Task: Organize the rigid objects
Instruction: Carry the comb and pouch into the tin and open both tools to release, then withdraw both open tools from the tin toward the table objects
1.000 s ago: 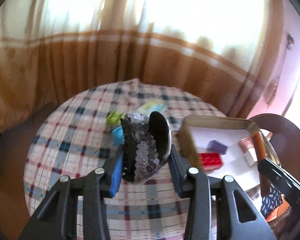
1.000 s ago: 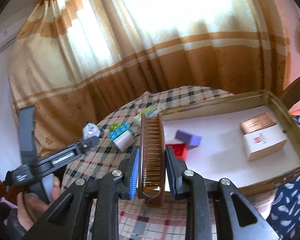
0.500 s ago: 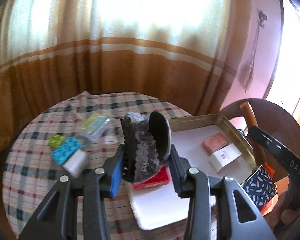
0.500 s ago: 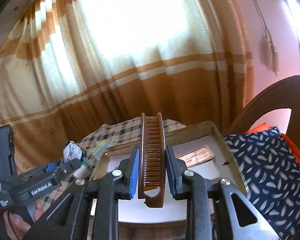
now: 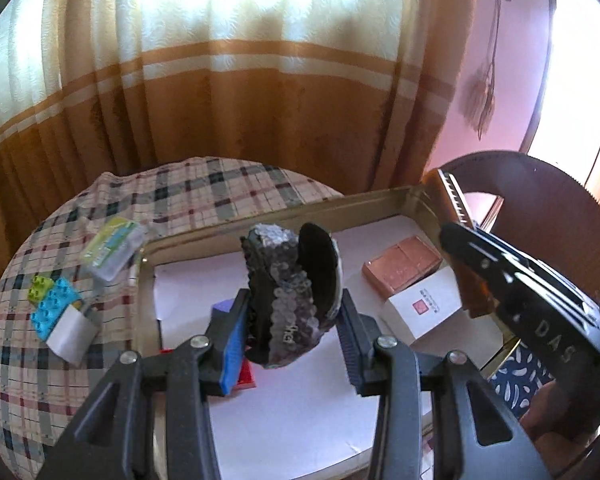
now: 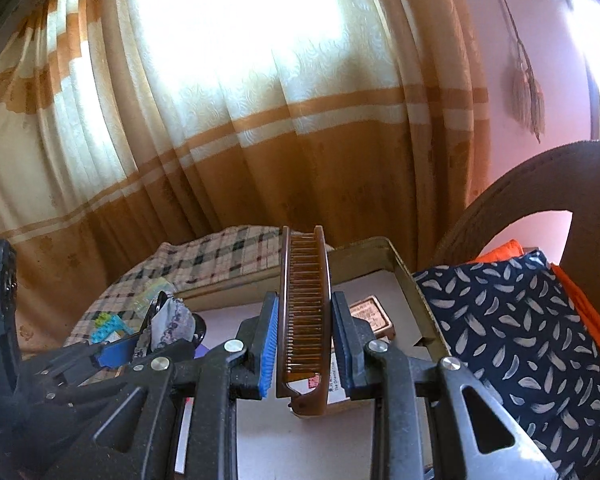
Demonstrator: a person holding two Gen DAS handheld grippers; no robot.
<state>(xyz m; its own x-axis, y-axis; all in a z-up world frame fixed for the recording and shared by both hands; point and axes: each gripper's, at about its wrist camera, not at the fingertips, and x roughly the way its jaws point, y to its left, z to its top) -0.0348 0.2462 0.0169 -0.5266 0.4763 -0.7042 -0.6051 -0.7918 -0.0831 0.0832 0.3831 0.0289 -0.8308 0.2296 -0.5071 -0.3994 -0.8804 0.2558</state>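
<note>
My left gripper (image 5: pixel 290 320) is shut on a black sequinned pouch (image 5: pixel 290 292) and hangs over the white-lined tray (image 5: pixel 300 412). In the tray lie a copper-coloured box (image 5: pixel 402 266), a white box (image 5: pixel 422 308), a purple block (image 5: pixel 224 306) and a red block (image 5: pixel 247 376), the last two half hidden by my fingers. My right gripper (image 6: pixel 304 336) is shut on a brown folding comb (image 6: pixel 305 308) held upright above the tray's right end (image 6: pixel 408 280). That comb (image 5: pixel 452 200) and gripper also show at the right of the left wrist view.
On the plaid tablecloth (image 5: pixel 60 368) left of the tray lie a blue and green brick stack with a white block (image 5: pixel 58 320) and a clear packet (image 5: pixel 112 248). A wooden chair back (image 5: pixel 540 208) and a patterned cushion (image 6: pixel 512 340) stand right of the tray. Curtains hang behind.
Both grippers have swung to the right with their loads. The left one went from above the tablecloth to above the tray; the right one went toward the tray's right end.
</note>
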